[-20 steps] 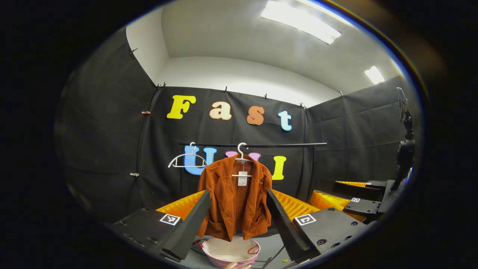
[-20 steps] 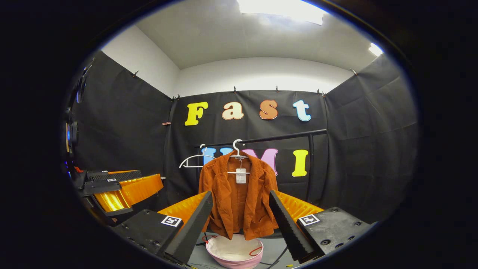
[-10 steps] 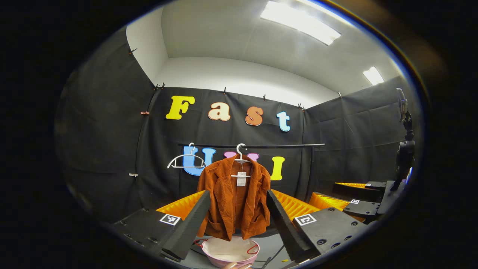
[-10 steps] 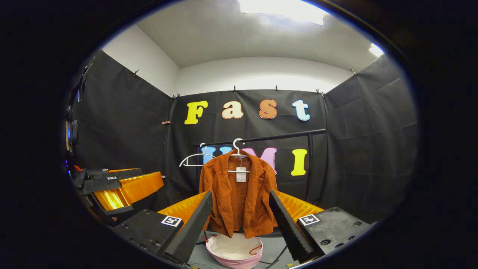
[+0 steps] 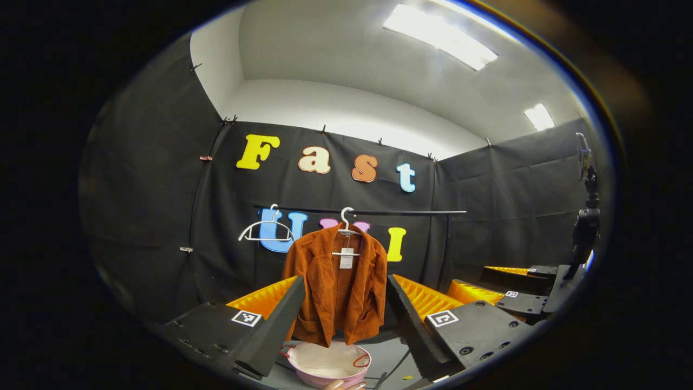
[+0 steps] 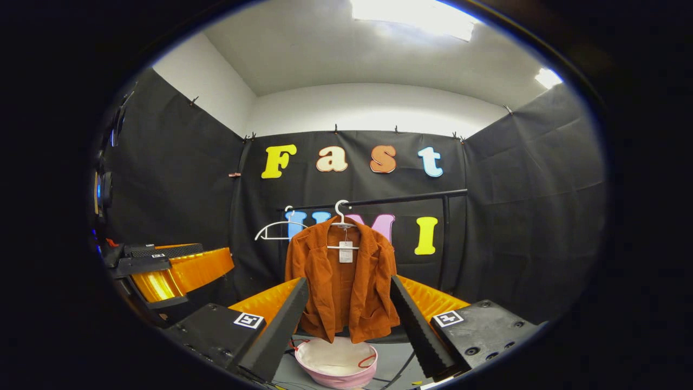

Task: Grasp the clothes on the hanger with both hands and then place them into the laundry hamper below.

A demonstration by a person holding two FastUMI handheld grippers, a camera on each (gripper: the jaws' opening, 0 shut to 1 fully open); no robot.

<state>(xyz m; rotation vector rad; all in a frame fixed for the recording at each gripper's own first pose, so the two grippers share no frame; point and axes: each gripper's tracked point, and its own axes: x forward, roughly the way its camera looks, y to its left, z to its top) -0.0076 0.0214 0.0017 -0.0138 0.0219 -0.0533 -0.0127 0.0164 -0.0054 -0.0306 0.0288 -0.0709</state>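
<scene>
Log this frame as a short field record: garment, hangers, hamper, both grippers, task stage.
garment: rust-orange jacket hanging open on a white hanger, paper tag at the collar
second hanger: bare white hanger on the same rail, to the jacket's left
hamper: pink hamper on the floor under the jacket's hem, nothing visible inside
left gripper: open, short of the jacket
right gripper: open, short of the jacket
task stage: jacket not yet grasped
</scene>
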